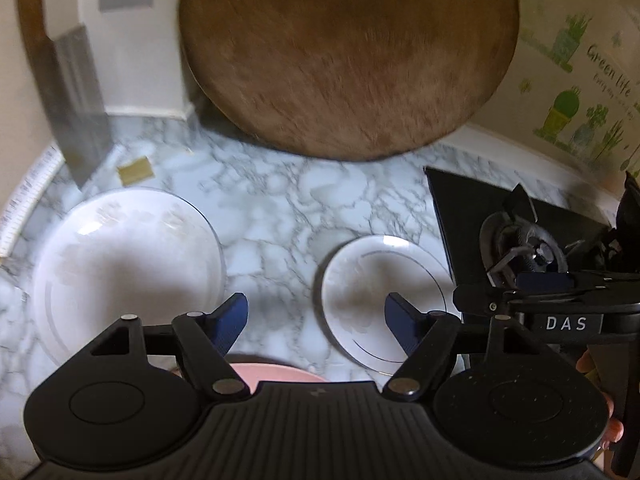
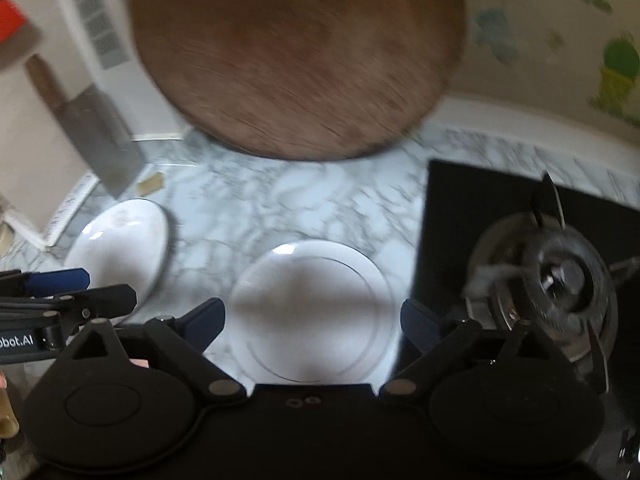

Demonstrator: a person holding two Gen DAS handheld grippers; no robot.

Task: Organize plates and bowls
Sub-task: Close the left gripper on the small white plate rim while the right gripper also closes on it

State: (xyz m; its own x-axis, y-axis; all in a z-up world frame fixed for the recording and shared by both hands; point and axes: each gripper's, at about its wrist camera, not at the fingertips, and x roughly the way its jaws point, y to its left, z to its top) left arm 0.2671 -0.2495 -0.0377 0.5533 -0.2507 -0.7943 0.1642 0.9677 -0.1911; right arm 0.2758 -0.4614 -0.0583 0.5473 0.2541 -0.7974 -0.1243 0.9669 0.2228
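Marble counter (image 1: 280, 208) beneath both spread grippers (image 1: 316, 320)

Two white plates lie flat and right side up on a marble-patterned counter, well apart from each other. The larger plate (image 1: 124, 264) sits at about nine o'clock in the left wrist view; the smaller plate (image 1: 376, 296), ringed by a thin dark line, sits at about four o'clock. A curved pink dish edge (image 1: 276, 374) peeks out at six o'clock, mostly hidden.
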